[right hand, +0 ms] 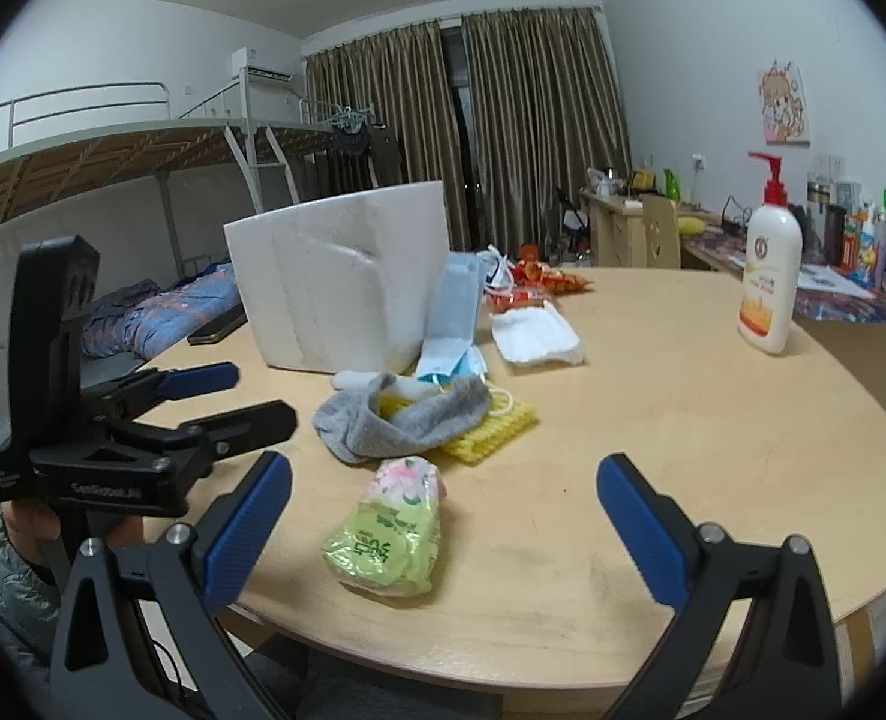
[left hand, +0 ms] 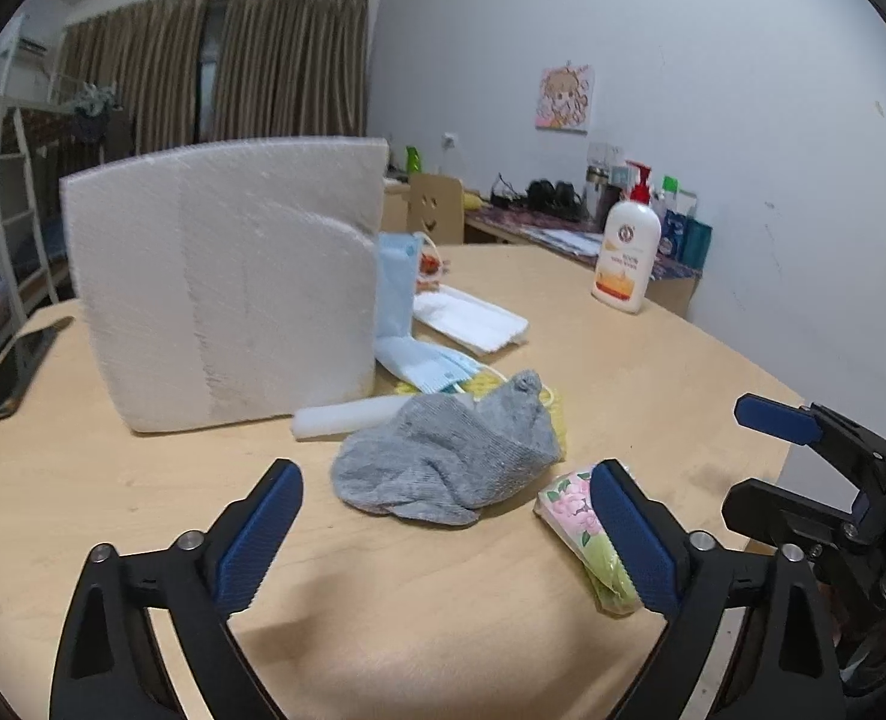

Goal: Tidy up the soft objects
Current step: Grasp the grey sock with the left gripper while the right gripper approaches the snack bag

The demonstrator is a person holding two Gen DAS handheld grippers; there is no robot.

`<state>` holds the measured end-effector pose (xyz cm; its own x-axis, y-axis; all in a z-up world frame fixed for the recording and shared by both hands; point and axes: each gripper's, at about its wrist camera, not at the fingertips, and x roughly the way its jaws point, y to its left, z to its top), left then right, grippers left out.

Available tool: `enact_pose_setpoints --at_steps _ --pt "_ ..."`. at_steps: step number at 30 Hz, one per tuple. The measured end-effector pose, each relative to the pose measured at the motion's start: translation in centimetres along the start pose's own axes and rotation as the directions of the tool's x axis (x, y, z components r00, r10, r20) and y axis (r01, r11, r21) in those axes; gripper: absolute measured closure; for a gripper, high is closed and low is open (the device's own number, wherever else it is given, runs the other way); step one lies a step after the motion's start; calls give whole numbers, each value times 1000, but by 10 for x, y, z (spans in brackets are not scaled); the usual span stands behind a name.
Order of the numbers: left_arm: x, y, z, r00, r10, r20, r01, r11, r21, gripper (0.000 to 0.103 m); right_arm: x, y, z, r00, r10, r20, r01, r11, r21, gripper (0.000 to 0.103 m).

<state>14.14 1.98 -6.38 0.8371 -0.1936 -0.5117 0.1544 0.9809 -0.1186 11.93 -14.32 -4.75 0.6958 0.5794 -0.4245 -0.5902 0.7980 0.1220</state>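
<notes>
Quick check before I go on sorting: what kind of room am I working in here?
Most likely a dorm room or shared bedroom. A metal loft bed with a ladder stands behind the round wooden table, a cluttered desk runs along the wall, and an anime poster hangs above it.

Grey sock (left hand: 448, 462) (floral green tissue pack (right hand: 392, 531))

yellow cloth (left hand: 553, 420) mostly under sock (left hand: 443, 462)

We see a round wooden table (right hand: 712, 420) with a lotion pump bottle (right hand: 769, 282), a dark phone (left hand: 14, 372), plus brown curtains (right hand: 502, 132) behind.
</notes>
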Motion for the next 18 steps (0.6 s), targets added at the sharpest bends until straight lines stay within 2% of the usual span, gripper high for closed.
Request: enact_pose_setpoints --at_steps 4,5,7,14,15,18 --pt "19 4 3 998 -30 -59 28 999 -23 17 6 -6 -2 1000 3 -17 -3 1000 12 0" --pt "21 5 4 997 -38 -71 36 999 -30 22 8 -8 -3 1000 7 -23 -6 1000 21 0" --pt "25 6 7 995 -58 -80 55 998 -40 22 9 -10 -3 1000 8 -30 -7 1000 29 0" --pt "41 -5 9 992 -27 -124 29 999 18 23 14 -15 -4 999 15 -49 -14 999 38 0" --pt "44 -7 9 990 -20 -138 24 999 25 24 16 -15 -4 998 20 -53 -19 999 37 0" --pt "51 -7 8 985 -24 -172 29 999 26 38 18 -15 -3 998 21 -62 -19 999 34 0"
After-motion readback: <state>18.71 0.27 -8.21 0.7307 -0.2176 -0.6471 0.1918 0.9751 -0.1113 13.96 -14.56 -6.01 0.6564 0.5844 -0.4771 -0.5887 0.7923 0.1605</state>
